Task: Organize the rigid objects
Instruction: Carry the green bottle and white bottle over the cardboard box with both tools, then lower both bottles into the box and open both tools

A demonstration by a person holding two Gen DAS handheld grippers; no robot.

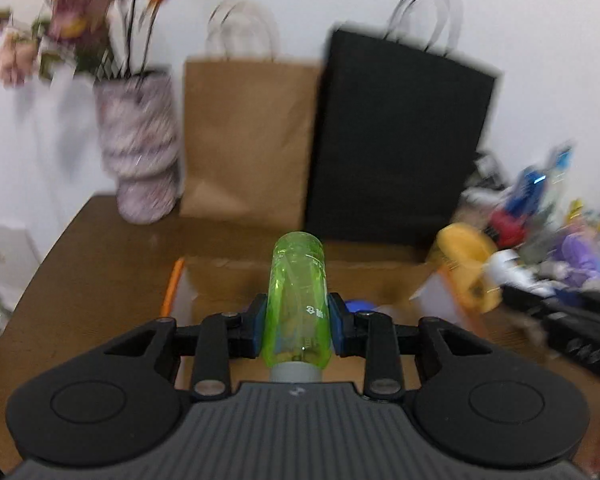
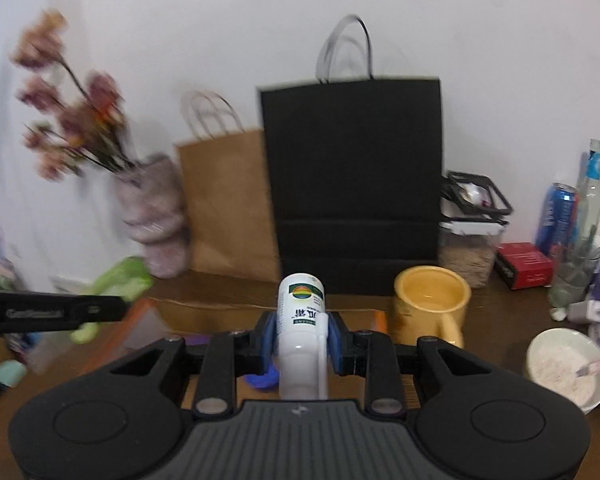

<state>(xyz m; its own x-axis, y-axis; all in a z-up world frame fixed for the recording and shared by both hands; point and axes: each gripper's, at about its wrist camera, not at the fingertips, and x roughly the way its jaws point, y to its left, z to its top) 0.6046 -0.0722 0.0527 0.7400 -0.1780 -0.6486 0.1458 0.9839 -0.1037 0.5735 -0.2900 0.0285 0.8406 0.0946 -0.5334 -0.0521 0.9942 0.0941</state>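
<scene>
Toward the desk's (image 1: 80, 280) far left corner a mottled vase (image 1: 140, 148) of pink flowers (image 1: 60, 20) stands against the wall. Just beside it a brown paper bag (image 1: 248, 140) leans upright, and a black paper bag (image 1: 400, 140) stands next along the far edge, overlapping the brown one's right side.

In front of the bags sits an open cardboard box (image 1: 228, 280) with an orange strip (image 1: 172, 284) along its left wall. The left gripper (image 1: 298, 320) hangs above this box, its blue-padded fingers (image 1: 258, 328) clamped on a translucent green bottle (image 1: 298, 304) that points away from the camera, its grey cap toward the gripper body.

The right gripper (image 2: 302, 340) is likewise clenched, grasping a white spray bottle (image 2: 300, 332) with a green label, base pointing forward, over the same box. A blue object (image 2: 262, 380) lies below it; what it is cannot be told.

Right of the box a yellow mug (image 2: 432, 300) stands on the desk. Behind it is a clear lidded container (image 2: 472, 236), then a red box (image 2: 524, 264), a blue can (image 2: 556, 216) and a glass bottle (image 2: 588, 208) near the right edge. A white bowl (image 2: 564, 368) of powder sits toward the near right.
</scene>
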